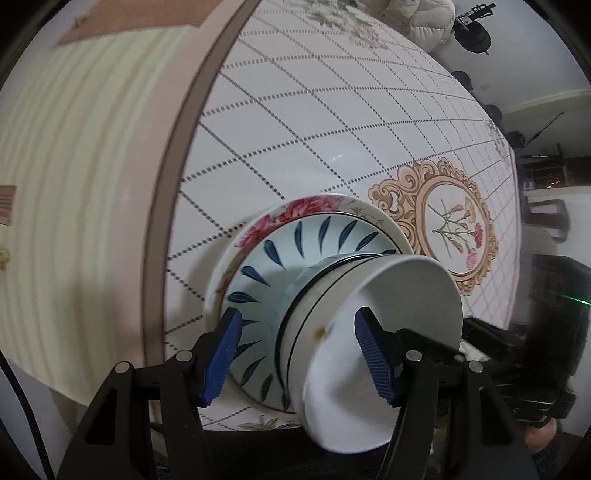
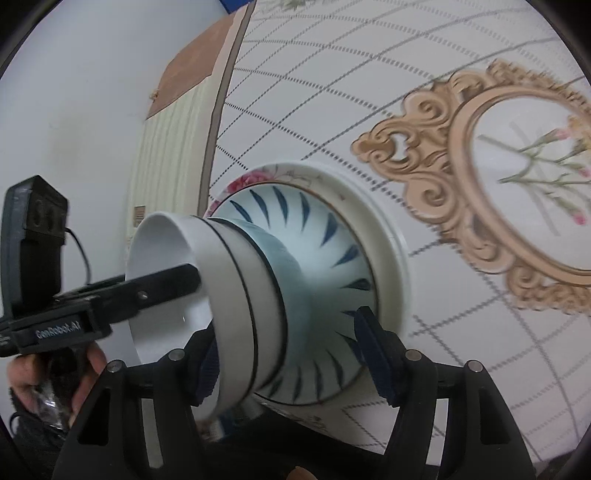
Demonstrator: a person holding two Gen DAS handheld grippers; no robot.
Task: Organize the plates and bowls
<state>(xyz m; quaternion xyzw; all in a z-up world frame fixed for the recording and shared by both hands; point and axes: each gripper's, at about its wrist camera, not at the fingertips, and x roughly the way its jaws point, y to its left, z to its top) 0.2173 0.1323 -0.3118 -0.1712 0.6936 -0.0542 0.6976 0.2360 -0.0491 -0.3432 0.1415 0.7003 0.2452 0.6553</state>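
Observation:
A stack stands on the table: a floral-rimmed plate [image 1: 295,208] at the bottom, a blue-leaf bowl [image 1: 280,243] on it, then banded white bowls [image 1: 325,291], with a plain white bowl [image 1: 388,332] on top. The stack also shows in the right wrist view: plate [image 2: 384,236], blue-leaf bowl [image 2: 321,251], top white bowl [image 2: 166,240]. My left gripper [image 1: 299,354] is open with its jaws on either side of the top bowl's rim; one finger [image 2: 162,284] reaches inside that bowl. My right gripper [image 2: 286,358] is open around the side of the stack.
The table [image 1: 332,122] has a white grid-pattern cloth with a gold ornamental flower medallion [image 1: 450,225]. A pink striped cloth border [image 1: 74,184] hangs at the table's edge. Dark furniture [image 1: 546,206] and a person in a white jacket [image 1: 421,18] are beyond the table.

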